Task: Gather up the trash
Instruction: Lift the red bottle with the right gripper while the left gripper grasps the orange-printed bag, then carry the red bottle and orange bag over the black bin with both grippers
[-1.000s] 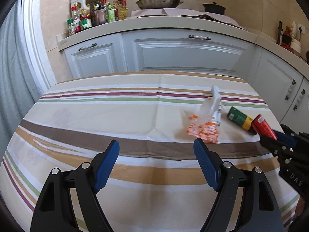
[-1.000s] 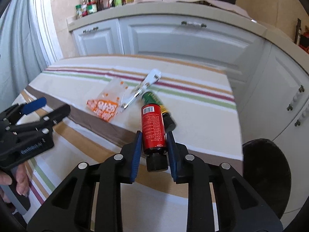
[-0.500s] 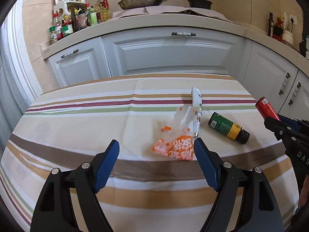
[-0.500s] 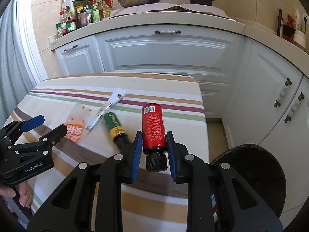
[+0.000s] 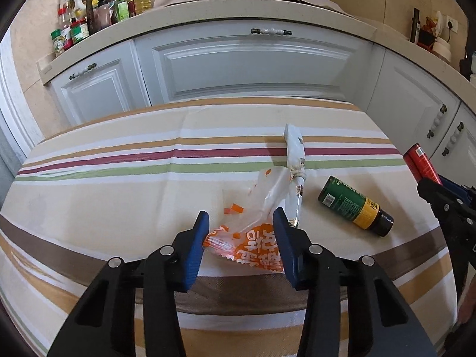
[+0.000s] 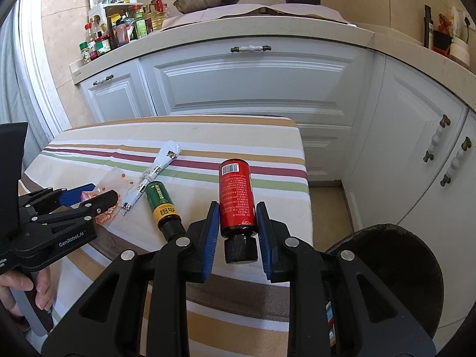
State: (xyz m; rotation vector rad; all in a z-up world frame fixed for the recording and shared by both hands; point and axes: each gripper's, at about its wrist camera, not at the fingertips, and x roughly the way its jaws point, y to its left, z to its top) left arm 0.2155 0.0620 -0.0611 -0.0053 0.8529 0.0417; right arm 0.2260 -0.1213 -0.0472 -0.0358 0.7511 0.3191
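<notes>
Left gripper [image 5: 240, 223]: its jaws are closing around the orange and clear plastic snack wrapper [image 5: 253, 245]; the wrapper lies between the blue pads, and the left pad seems to touch its edge, but a firm grip is not visible.
Right gripper [image 6: 237, 219]: its jaws are pressed on the red plastic bottle with a black cap [image 6: 237, 199], which is lifted above the edge of the surface, cap toward the camera.
Snack wrapper: it lies on the striped cloth surface [image 5: 119, 184], with its clear end raised.
White crumpled sachet [image 5: 294, 160]: it lies just behind the wrapper and touches it.
Green bottle with a yellow band and black cap [image 5: 352, 205]: it lies on its side, to the right of the sachet.
Dark round bin [image 6: 395, 255]: it stands on the floor, to the right of the surface.
Person's hand [image 6: 20, 293]: it holds the left gripper's handle.
</notes>
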